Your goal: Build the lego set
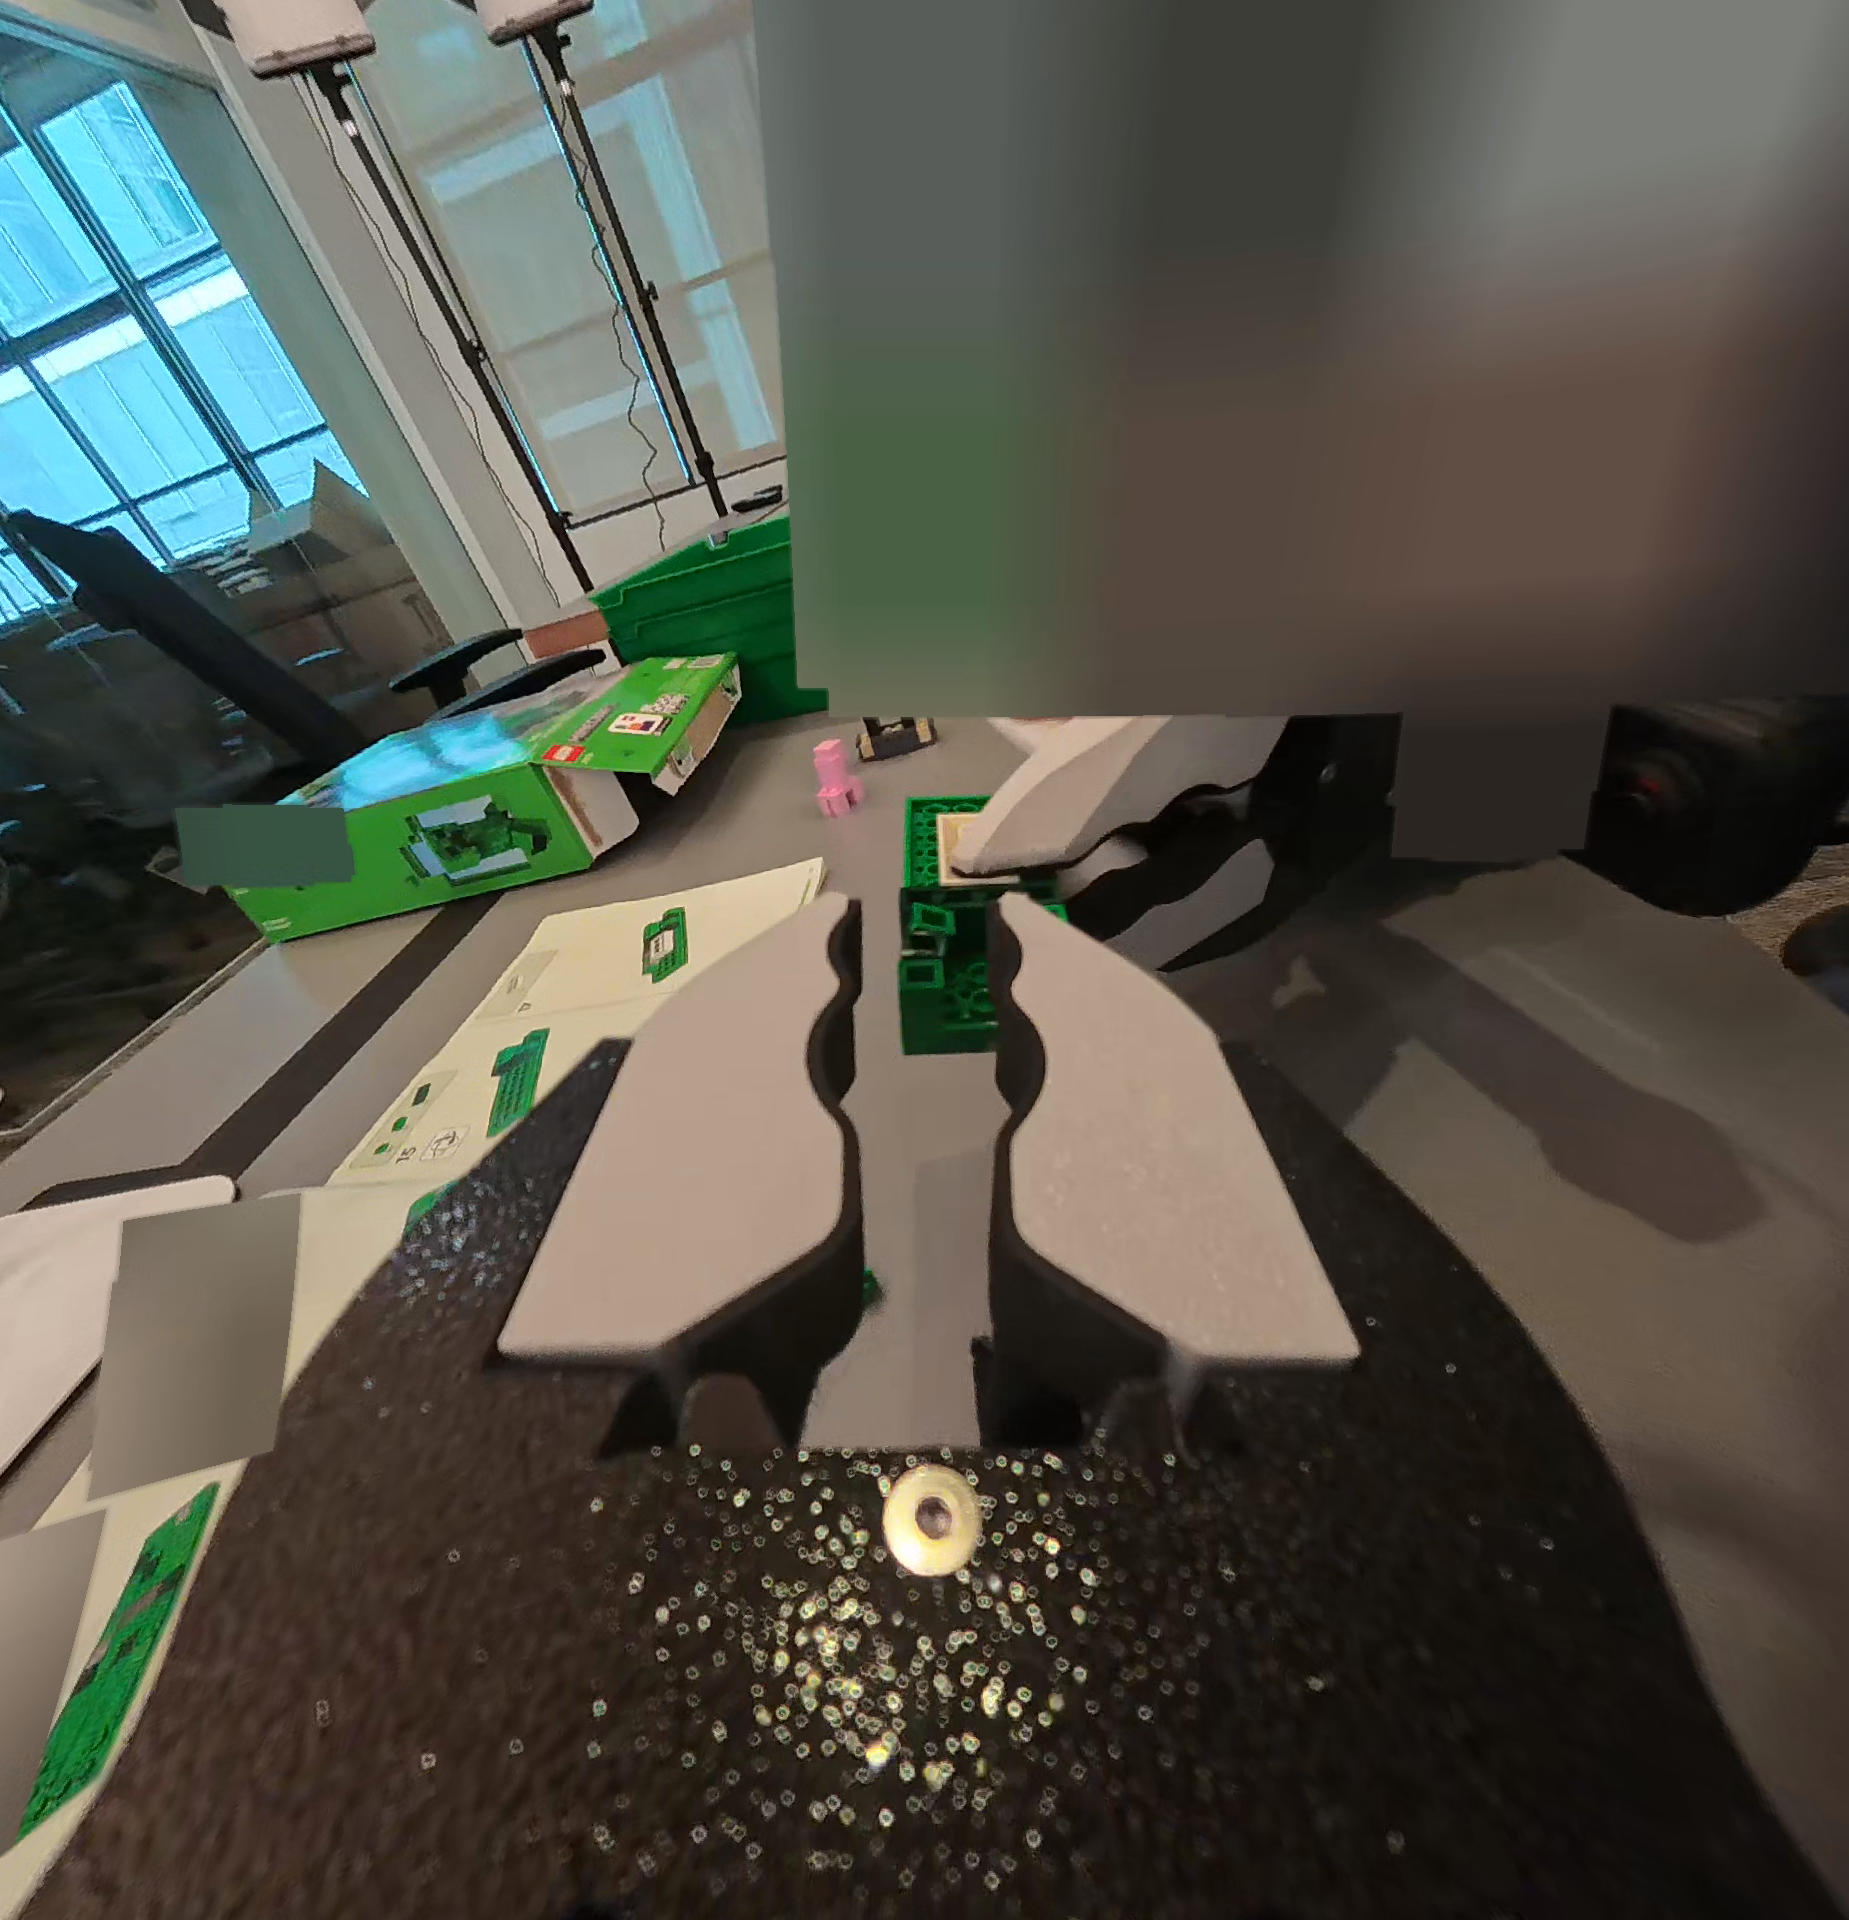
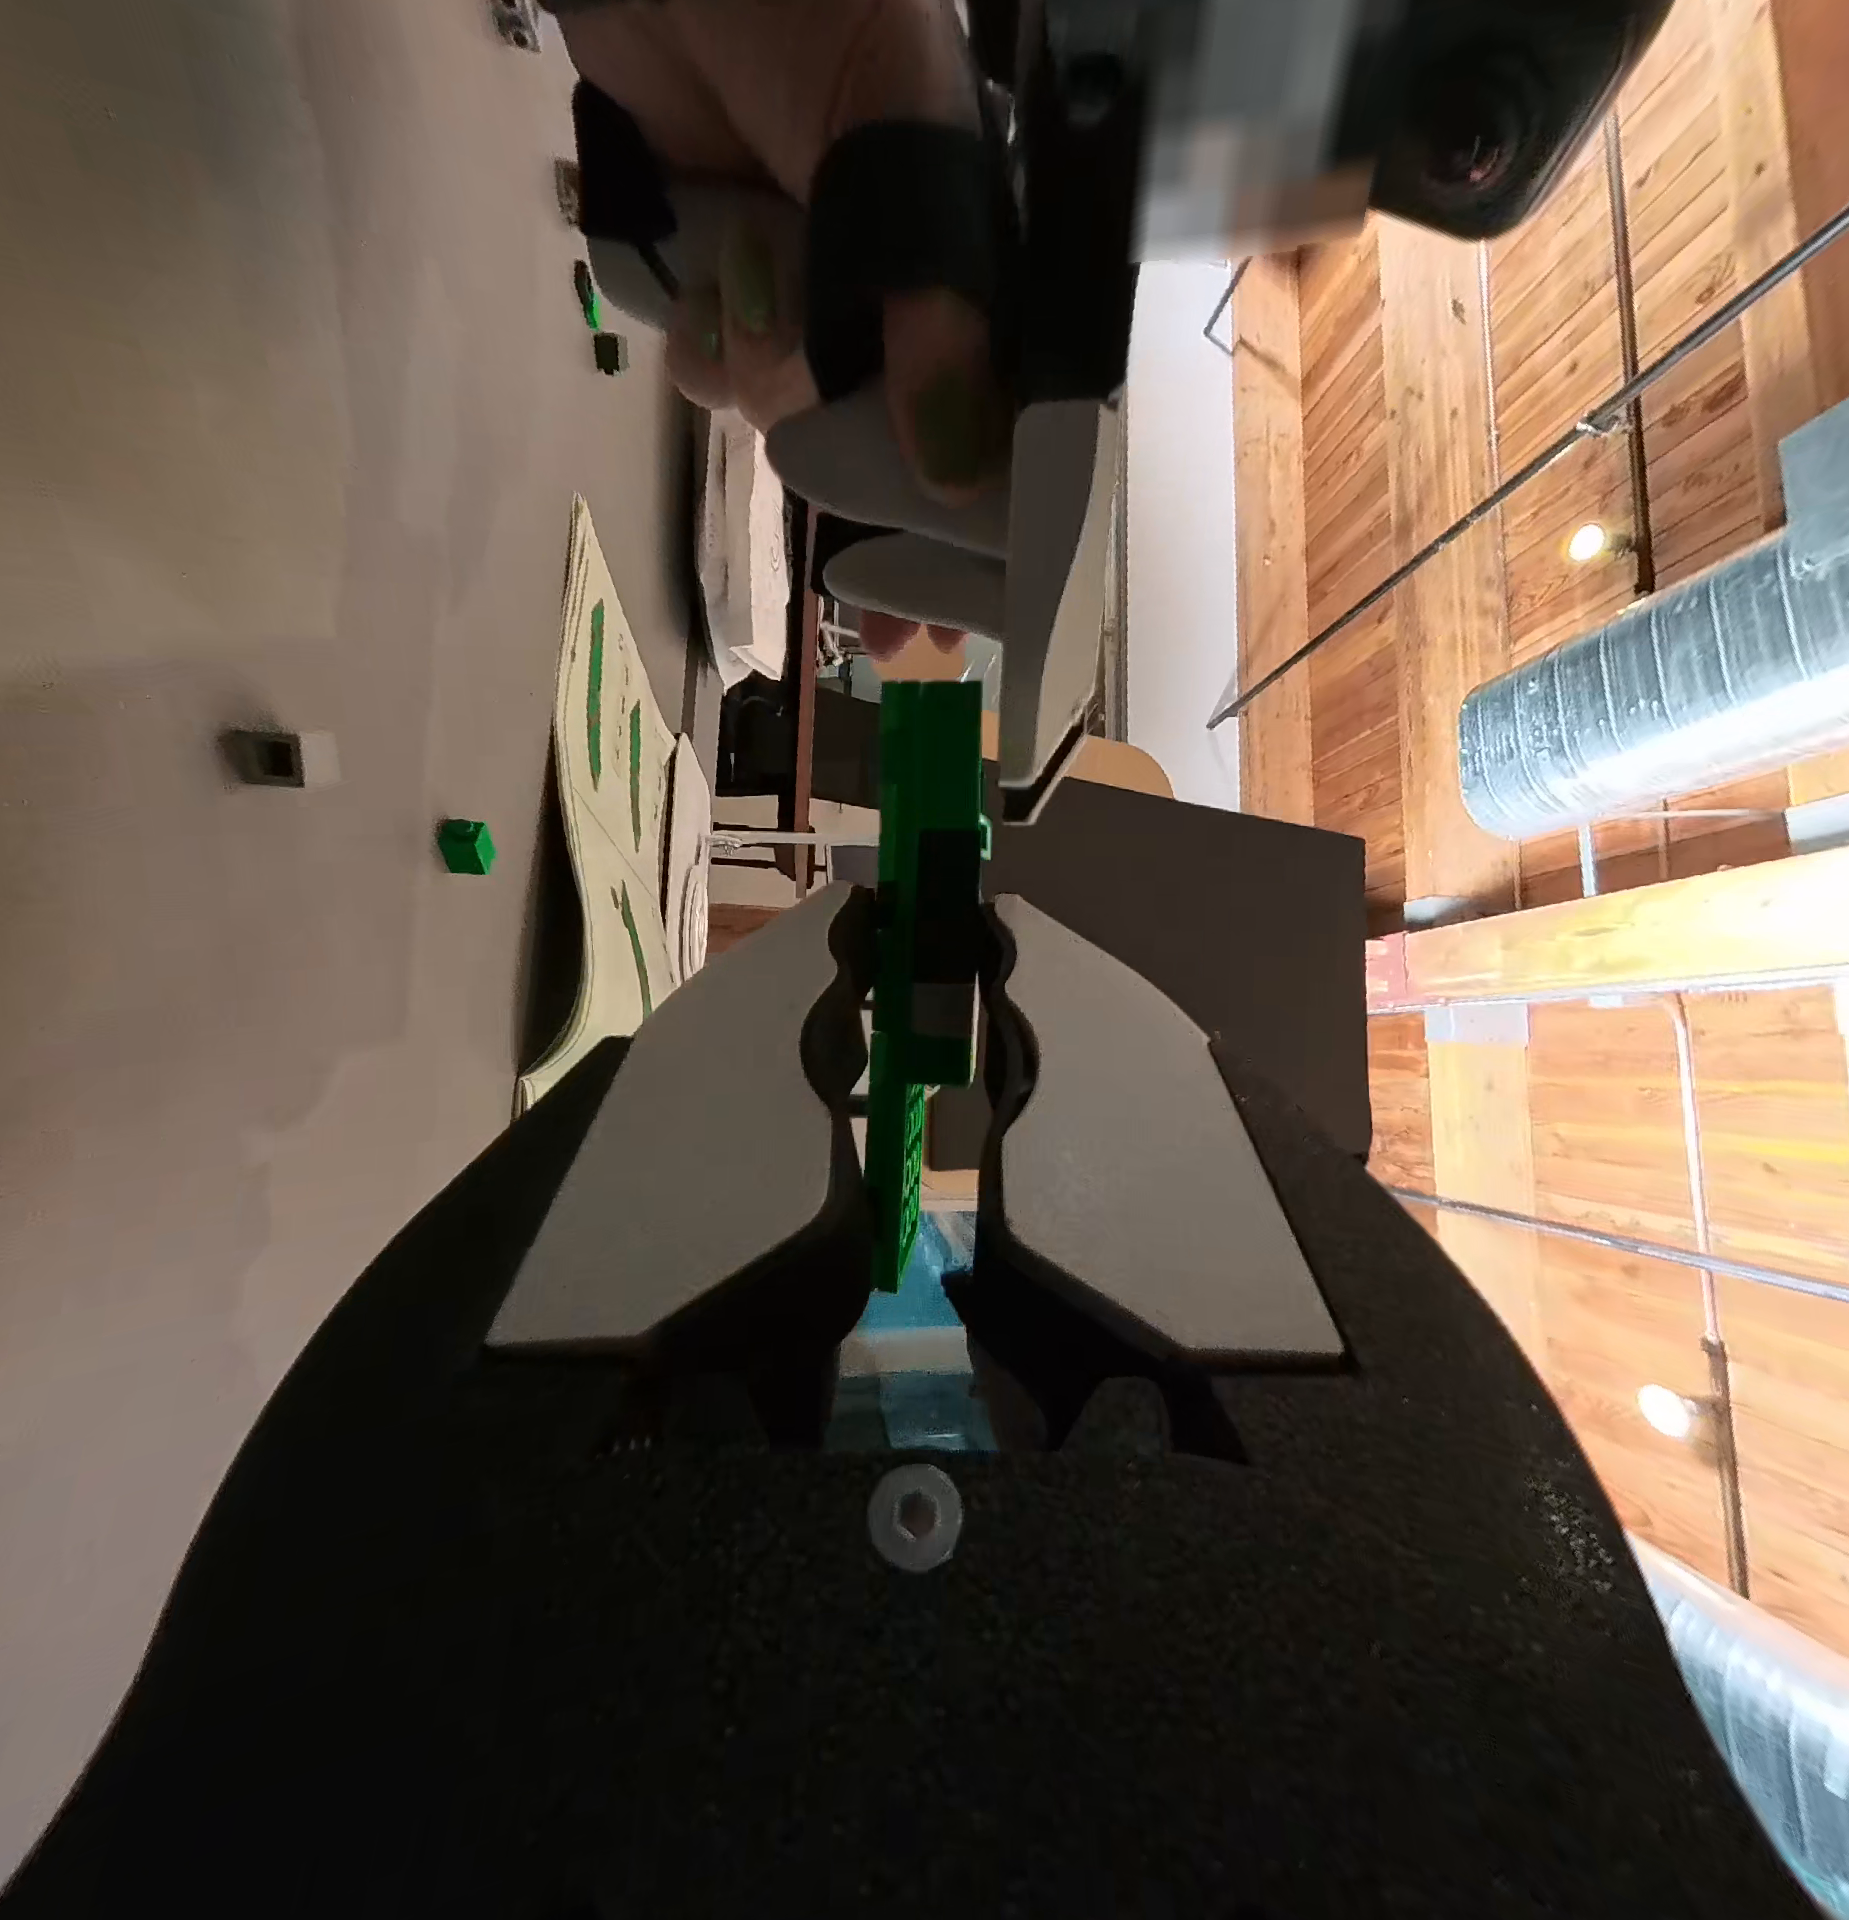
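While the right gripper (image 2: pixel 925 914) is clamping the green lego assembly (image 2: pixel 925 935) edge-on at centre frame of the right wrist view, the build's long axis is running straight along the fingers, far end pointing at the left gripper in the upper centre. In the left wrist view the left gripper (image 1: pixel 925 920) is hovering with jaws parted, nothing between them; the assembly (image 1: pixel 946 977) is sitting just beyond its tips at centre frame, with the right gripper (image 1: pixel 987 857) pinching its top from the right. So the left one is nearest the free lower end.

Assembly: hard glossy plastic, stacked plates, studded, dark and tan inserts. Fingers: matte grey, scalloped inner faces. Instruction booklet (image 1: pixel 629 966) is lying flat at left centre; loose green brick (image 2: pixel 466 844) is resting on the grey table (image 2: pixel 224 416).
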### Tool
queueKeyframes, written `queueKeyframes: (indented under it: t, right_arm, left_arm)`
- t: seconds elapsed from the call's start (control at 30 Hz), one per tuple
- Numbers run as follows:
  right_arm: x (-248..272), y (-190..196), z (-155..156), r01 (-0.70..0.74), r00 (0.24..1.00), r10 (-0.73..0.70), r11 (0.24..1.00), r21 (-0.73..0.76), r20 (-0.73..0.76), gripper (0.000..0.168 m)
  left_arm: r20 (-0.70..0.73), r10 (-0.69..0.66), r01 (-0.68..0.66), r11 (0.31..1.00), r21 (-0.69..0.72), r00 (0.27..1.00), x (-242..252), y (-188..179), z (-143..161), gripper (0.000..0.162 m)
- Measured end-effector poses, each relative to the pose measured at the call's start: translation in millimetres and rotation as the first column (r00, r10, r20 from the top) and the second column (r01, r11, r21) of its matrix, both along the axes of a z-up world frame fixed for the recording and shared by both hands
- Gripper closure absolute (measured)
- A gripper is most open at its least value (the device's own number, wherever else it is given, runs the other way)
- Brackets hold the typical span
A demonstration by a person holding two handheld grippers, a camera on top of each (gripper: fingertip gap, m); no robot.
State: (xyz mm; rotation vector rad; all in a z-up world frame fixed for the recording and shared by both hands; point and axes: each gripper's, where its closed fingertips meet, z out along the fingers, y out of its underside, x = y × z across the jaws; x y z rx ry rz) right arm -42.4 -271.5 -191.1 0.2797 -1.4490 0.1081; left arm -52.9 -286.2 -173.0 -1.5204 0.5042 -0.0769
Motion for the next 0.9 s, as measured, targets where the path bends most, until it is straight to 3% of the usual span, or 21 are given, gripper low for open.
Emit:
queueKeyframes:
  t: [0.73, 0.8, 0.9]
  right_arm:
    - [1.1, -5.3, -4.2, -0.017, 1.0, 0.018, 0.999, 0.052, -0.013, 0.15]
    - [0.7, -4.1, -1.4, -0.011, 1.0, 0.012, 0.999, 0.048, -0.029, 0.15]
    - [0.4, -0.8, 3.5, 0.01, 0.998, -0.005, 0.998, 0.062, -0.07, 0.15]
  left_arm:
    - [0.018, -0.026, 0.027, 0.997, -0.073, 0.999, 6.0, 5.1, -9.3, 0.154]
    - [0.075, -0.029, 0.035, 0.997, -0.075, 0.997, 5.0, 6.1, -7.1, 0.145]
    - [0.272, -0.067, 0.103, 0.988, -0.118, 0.96, 3.3, 7.1, -3.2, 0.122]
